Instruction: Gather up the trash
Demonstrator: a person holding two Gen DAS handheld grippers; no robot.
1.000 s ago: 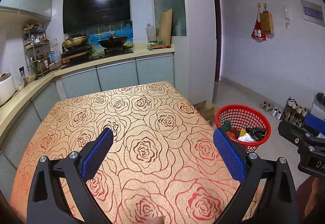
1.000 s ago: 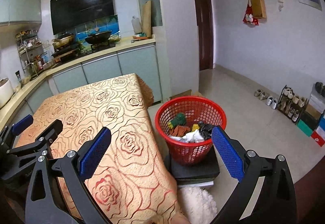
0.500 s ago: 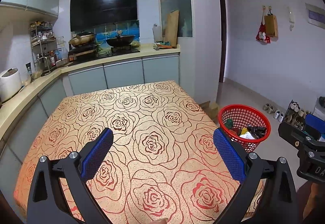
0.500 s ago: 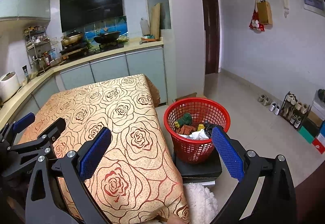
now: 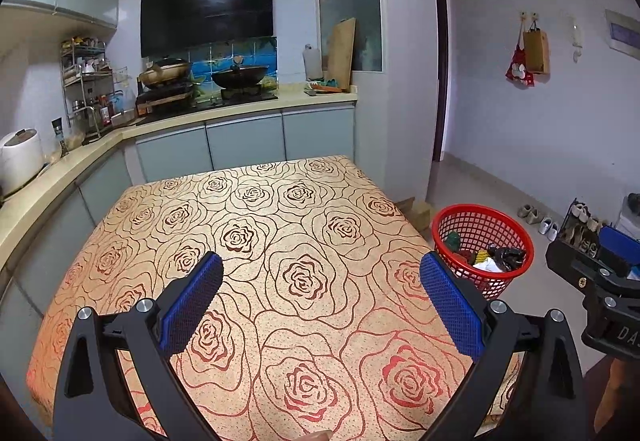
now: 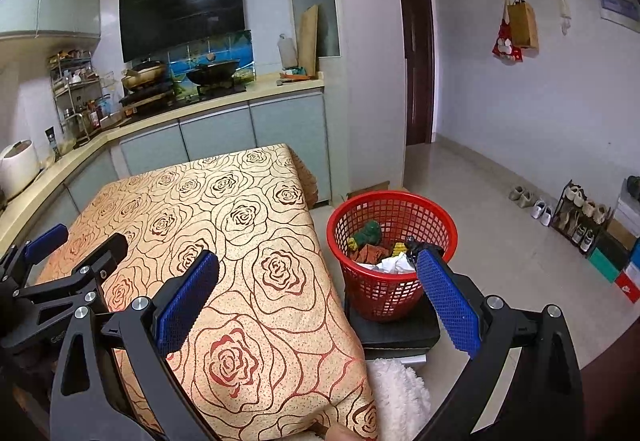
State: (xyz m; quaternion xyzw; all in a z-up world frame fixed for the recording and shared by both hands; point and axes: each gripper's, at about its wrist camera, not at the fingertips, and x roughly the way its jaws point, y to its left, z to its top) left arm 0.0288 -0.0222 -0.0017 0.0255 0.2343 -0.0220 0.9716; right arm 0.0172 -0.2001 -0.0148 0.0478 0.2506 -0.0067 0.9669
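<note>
a: left wrist view. table shows no trash. basket on the floor off its right edge, trash already inside. collection looks about done.
b: left gripper?
a: wide open, holding nothing, raised over the near half of the table.
b: right wrist view?
a: same story. trash in the basket, nothing on the cloth. right gripper wide open, empty, held above the table's right edge, beside the basket.
</note>
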